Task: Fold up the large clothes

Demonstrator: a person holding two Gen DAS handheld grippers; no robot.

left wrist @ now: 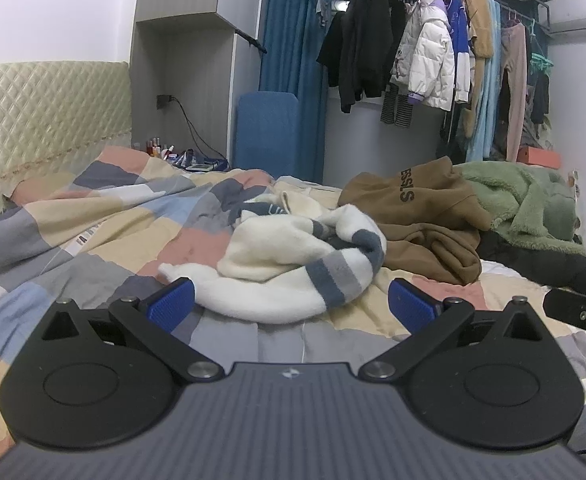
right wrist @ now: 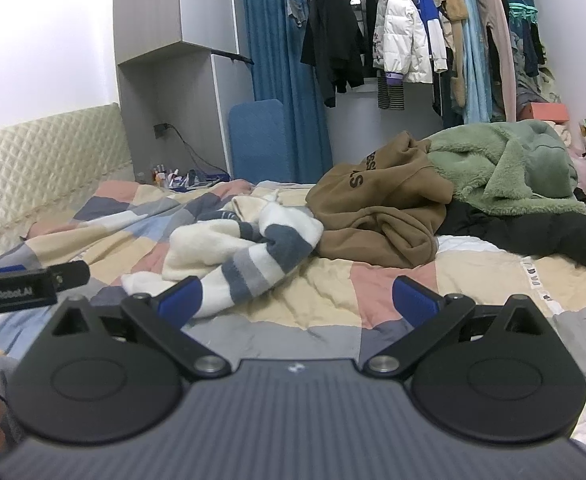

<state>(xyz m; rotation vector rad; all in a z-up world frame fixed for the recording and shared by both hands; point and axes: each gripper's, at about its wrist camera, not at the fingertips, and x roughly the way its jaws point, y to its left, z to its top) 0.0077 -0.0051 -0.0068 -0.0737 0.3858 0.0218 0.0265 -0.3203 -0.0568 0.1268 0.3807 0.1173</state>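
A quilted cream headboard (left wrist: 45, 120) stands at the far left, with a grey cabinet (left wrist: 181, 60) beside it and a cluster of small bottles (left wrist: 159, 148) at its foot. A checked bedspread (left wrist: 93, 216) in peach, grey, blue and cream covers the bed.

The left gripper (left wrist: 291, 306) hangs low over the bedspread with its blue-padded fingers spread wide and nothing between them. Just beyond its fingertips lies the crumpled white sweater (left wrist: 289, 264) with grey and blue stripes, bunched in a heap near the middle of the bed; its near hem lies close to the left finger pad. In the right wrist view the same sweater (right wrist: 245, 252) sits ahead and to the left of the right gripper (right wrist: 299, 298), which is also spread open and empty above bare bedspread.

Further right, a brown hoodie (left wrist: 425, 216) with dark lettering lies rumpled, touching the sweater's far edge. Against it is a green fleece (left wrist: 529, 200), piled over a black garment (left wrist: 541, 260). Behind the bed, a blue curtain (left wrist: 285, 40) hangs beside a rail of hanging clothes (left wrist: 433, 48), including a white puffer jacket (left wrist: 429, 60). An air conditioner (left wrist: 581, 12) is mounted at the top right.
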